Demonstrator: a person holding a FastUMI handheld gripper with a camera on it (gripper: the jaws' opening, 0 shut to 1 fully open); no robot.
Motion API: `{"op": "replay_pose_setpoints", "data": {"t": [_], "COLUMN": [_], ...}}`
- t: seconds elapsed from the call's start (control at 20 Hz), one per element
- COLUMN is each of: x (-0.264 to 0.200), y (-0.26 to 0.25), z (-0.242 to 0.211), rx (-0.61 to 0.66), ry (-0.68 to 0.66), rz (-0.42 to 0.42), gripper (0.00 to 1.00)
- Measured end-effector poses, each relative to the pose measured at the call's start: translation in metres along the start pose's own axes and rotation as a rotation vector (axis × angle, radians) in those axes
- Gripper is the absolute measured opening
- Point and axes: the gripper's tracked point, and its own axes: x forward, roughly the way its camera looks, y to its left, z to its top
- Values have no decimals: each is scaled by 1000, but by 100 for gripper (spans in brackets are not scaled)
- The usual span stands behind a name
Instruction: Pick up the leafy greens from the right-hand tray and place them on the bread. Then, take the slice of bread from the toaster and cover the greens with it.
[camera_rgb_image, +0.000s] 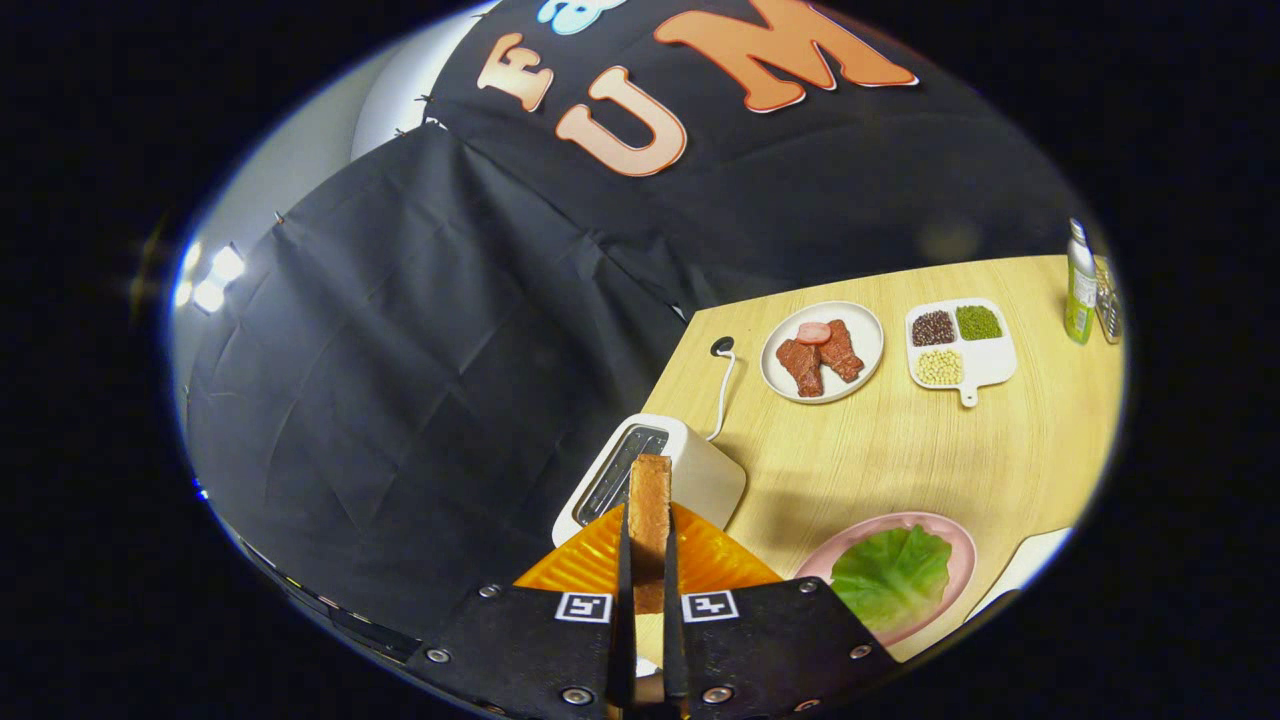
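Note:
A toasted bread slice (650, 505) stands on edge between my fingers, and my gripper (648, 560) is shut on it, holding it in the air. Just beyond the slice sits the white toaster (700, 470) with its slot showing. A pink plate (955, 545) lies to the right of the fingers, with a leafy green (890, 575) spread over it; whatever lies under the leaf is hidden.
A white plate (868, 338) with meat pieces and a divided white tray (985, 360) of beans sit farther back on the wooden table (900, 450). A green bottle (1079, 285) stands at the far right. A white board (1030, 560) lies beside the pink plate.

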Motion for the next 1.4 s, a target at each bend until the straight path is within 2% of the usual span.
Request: {"op": "replay_pose_setpoints", "data": {"t": [0.3, 0.5, 1.15, 1.4], "x": [-13, -18, -23, -25], "y": [-29, -54, -136, -172], "z": [-27, -40, -84, -103], "rx": [5, -13, 98, 151], "ry": [-11, -31, -34, -12], "rz": [4, -22, -64, -123], "gripper": [11, 11, 11, 11]}}
